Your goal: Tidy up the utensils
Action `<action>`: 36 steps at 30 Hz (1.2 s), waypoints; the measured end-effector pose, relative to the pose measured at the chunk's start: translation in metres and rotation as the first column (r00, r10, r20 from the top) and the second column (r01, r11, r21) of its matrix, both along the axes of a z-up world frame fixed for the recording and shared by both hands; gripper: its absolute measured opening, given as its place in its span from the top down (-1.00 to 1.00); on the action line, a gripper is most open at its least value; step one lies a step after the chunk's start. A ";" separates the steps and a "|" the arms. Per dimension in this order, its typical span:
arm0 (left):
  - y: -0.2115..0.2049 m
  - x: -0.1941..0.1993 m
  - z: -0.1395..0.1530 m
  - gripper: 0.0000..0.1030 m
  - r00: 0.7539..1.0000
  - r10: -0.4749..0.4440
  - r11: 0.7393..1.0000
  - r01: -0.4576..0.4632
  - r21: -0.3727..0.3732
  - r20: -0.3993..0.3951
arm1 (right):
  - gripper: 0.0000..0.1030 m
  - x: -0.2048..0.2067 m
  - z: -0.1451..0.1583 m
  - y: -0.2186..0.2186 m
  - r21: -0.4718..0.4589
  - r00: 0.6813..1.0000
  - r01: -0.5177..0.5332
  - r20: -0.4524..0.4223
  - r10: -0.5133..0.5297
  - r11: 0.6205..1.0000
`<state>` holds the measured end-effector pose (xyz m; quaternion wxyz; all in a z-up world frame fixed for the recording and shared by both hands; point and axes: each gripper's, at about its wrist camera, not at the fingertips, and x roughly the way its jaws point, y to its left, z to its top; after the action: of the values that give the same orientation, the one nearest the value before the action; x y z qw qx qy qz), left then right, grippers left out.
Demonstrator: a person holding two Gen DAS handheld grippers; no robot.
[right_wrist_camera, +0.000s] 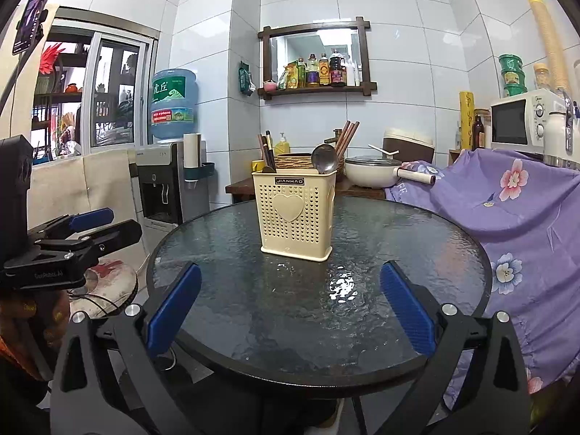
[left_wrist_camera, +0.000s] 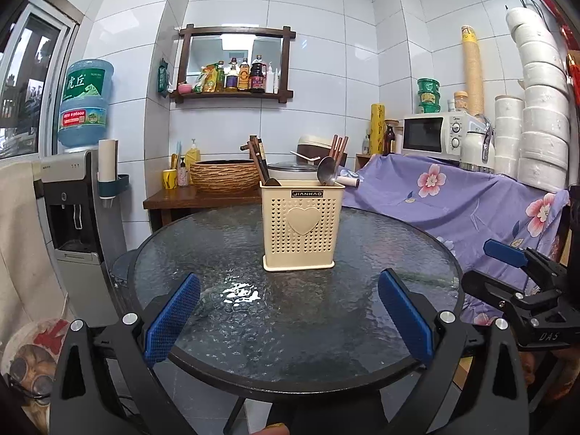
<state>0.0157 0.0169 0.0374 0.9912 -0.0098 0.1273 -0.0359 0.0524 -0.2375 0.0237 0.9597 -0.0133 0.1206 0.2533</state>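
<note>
A cream perforated utensil holder [left_wrist_camera: 303, 224] [right_wrist_camera: 294, 213] with a heart on its front stands upright on the round dark glass table [left_wrist_camera: 290, 326] [right_wrist_camera: 290, 319]. Inside it are a metal spoon [left_wrist_camera: 327, 171] [right_wrist_camera: 323, 158], dark chopsticks [left_wrist_camera: 259, 161] [right_wrist_camera: 267, 152] at the left and brown chopsticks [left_wrist_camera: 339, 150] [right_wrist_camera: 347, 137] at the right. My left gripper [left_wrist_camera: 290, 290] hovers open over the table's near edge, holding nothing. My right gripper [right_wrist_camera: 290, 282] is likewise open and empty, short of the holder. Each gripper also shows from the side in the other view, the right gripper [left_wrist_camera: 507, 257] and the left gripper [right_wrist_camera: 98, 223].
A purple floral cloth [left_wrist_camera: 471, 203] [right_wrist_camera: 507, 210] covers a counter at the right, with a microwave [left_wrist_camera: 431, 133] [right_wrist_camera: 522, 123] on it. Behind the table stand a wooden side table [left_wrist_camera: 195, 197], a woven bowl [left_wrist_camera: 224, 175] and a white pot [right_wrist_camera: 373, 172]. A water dispenser [left_wrist_camera: 72, 195] [right_wrist_camera: 163, 181] is at the left.
</note>
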 end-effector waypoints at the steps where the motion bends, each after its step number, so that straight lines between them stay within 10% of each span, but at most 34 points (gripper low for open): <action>1: 0.000 0.000 0.000 -0.88 1.000 0.000 1.000 0.000 -0.001 -0.001 | -0.89 0.000 0.000 0.000 0.000 1.000 -0.001 -0.001 0.001 1.000; 36: 0.010 0.003 0.001 -0.88 1.000 -0.005 0.999 0.004 -0.048 -0.024 | -0.89 0.006 0.000 0.012 -0.021 0.999 -0.036 -0.016 0.035 0.999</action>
<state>0.0190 0.0265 0.0381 0.9889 -0.0338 0.1386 -0.0409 0.0587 -0.2258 0.0236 0.9539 -0.0237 0.1307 0.2691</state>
